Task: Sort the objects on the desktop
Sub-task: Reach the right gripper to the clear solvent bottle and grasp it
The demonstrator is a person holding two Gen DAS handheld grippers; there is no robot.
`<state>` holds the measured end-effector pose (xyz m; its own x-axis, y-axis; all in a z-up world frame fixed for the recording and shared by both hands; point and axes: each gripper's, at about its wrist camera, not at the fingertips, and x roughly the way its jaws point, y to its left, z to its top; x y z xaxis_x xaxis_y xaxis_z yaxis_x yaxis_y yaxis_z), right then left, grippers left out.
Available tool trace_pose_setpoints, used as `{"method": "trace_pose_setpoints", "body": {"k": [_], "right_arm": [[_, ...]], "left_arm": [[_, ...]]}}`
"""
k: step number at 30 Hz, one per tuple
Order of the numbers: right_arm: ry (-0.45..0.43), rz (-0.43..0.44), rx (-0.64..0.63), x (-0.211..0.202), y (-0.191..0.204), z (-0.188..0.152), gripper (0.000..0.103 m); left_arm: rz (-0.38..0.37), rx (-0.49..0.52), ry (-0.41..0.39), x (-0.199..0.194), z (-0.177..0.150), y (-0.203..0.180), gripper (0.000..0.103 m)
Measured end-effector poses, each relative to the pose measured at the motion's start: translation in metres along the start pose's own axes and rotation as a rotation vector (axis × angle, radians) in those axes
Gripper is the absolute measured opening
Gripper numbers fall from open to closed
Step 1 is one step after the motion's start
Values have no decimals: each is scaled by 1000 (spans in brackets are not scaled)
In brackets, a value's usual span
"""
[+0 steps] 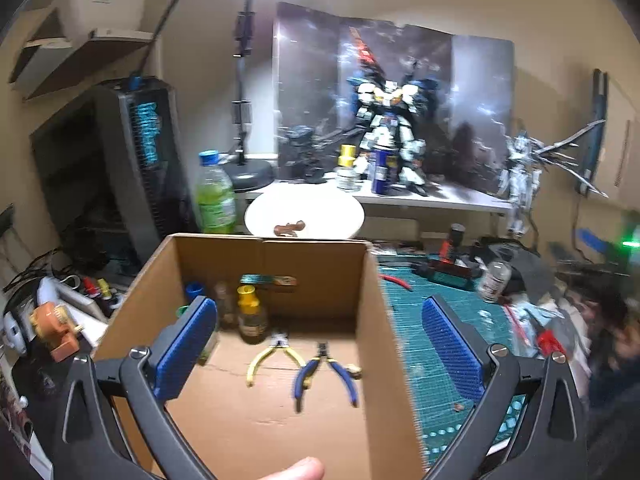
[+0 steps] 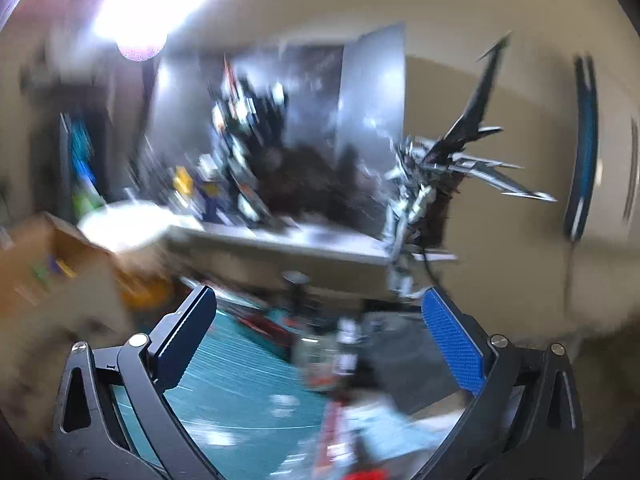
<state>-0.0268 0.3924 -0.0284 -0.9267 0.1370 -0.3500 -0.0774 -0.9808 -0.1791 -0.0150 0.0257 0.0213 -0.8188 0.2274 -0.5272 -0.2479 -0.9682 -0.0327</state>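
Note:
An open cardboard box [image 1: 368, 300] stands on the desk. Inside lie yellow-handled pliers [image 1: 272, 356] and blue-handled pliers [image 1: 324, 372], with a yellow-capped bottle [image 1: 250, 316] and other small bottles along its back left. My left gripper [image 1: 320, 344] is open and empty, hovering over the box, its right finger outside the box's right wall. My right gripper [image 2: 320, 340] is open and empty above the green cutting mat [image 2: 240, 392]; that view is heavily blurred. A small clear bottle [image 2: 320, 360] sits blurred between its fingers, farther off. The box [image 2: 36, 264] shows at the left.
The green cutting mat [image 1: 436, 344] lies right of the box with a small bottle [image 1: 494, 278], red cutters [image 1: 396, 282] and clutter [image 1: 552, 332]. Behind stand a green drink bottle [image 1: 214, 196], a white plate [image 1: 304, 214], a shelf with robot models [image 1: 394, 136] and a lamp [image 1: 244, 80].

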Motion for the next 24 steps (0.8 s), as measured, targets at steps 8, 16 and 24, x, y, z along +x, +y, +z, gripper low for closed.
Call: {"method": "trace_pose_setpoints", "body": {"k": [8,16,24], "right_arm": [[240,161,135,104,-16,-23,53],[302,170,114,142,-9,-34,25],[328,179,97,150,-8,-38,31]], "left_arm": [[-104,13,12,11,0,-7,103],[-169,28,7,10,-1,-15,103],[-182,75,28,12,-7,-28,103]]}}
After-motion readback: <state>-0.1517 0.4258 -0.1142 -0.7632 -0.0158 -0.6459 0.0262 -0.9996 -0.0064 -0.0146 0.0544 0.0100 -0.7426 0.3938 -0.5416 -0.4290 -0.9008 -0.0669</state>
